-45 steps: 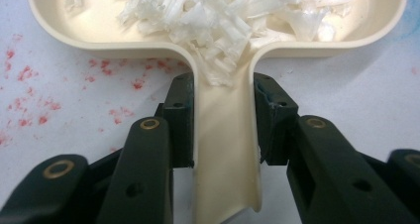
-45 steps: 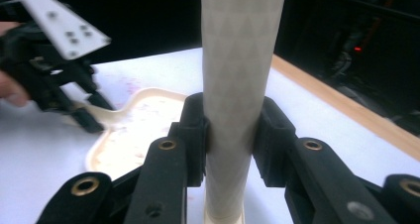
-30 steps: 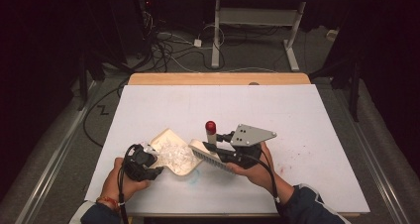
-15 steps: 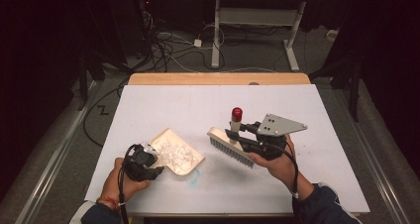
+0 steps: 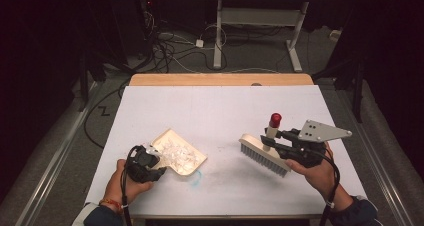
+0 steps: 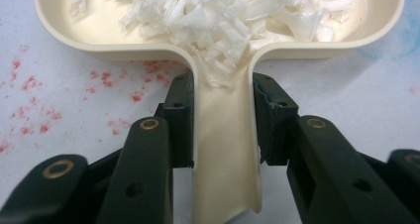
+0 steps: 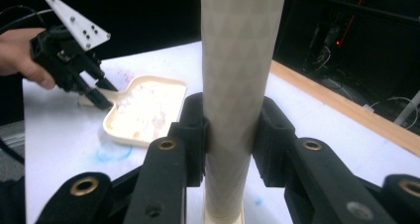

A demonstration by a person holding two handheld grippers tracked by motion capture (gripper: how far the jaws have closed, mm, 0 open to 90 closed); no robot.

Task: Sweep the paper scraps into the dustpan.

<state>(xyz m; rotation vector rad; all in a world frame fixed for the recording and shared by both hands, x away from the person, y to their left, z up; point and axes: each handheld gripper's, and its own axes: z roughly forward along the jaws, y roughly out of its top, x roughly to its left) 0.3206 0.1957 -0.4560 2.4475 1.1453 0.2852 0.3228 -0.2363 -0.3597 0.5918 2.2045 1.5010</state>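
Across the white table (image 5: 220, 106) our sweeping looks done: our left gripper (image 5: 145, 163) clamps the dustpan (image 5: 181, 153) handle, shreds (image 6: 223, 16) inside, while our right gripper (image 5: 282, 145) grips the brush (image 5: 264, 153), lifted well apart, emptying left.

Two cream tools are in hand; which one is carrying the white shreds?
The dustpan, gripped by its handle in the left gripper. The brush, in the right gripper, carries none.

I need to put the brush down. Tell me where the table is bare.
The far half of the table, beyond the dustpan and brush, is bare. So is the strip between them, and the near edge between the hands. It is crowded at the left gripper holding the dustpan handle.
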